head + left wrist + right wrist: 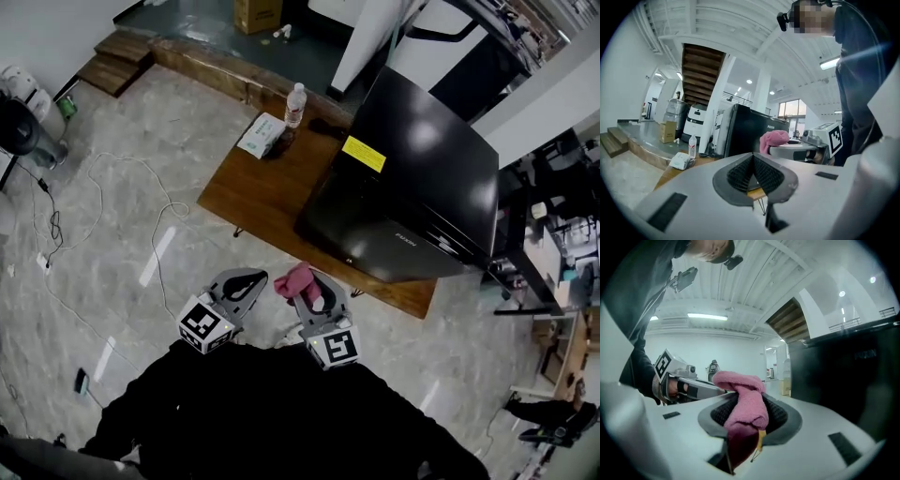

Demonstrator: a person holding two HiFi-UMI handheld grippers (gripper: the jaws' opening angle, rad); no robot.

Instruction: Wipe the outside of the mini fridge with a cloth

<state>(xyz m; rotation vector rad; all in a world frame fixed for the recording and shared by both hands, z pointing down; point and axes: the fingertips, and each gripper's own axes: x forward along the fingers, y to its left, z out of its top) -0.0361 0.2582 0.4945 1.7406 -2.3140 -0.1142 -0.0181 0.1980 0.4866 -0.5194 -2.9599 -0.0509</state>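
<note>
Half the cloth point(744, 401) deep inside right claw point(746, 425)

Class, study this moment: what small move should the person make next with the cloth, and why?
Probably carry the right gripper forward to the mini fridge. Its jaws are shut on the pink cloth, but the cloth hangs short of the fridge and is not touching it. The left gripper is shut and empty.

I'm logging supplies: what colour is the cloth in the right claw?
Pink. The cloth shows best in the right gripper view.
</note>
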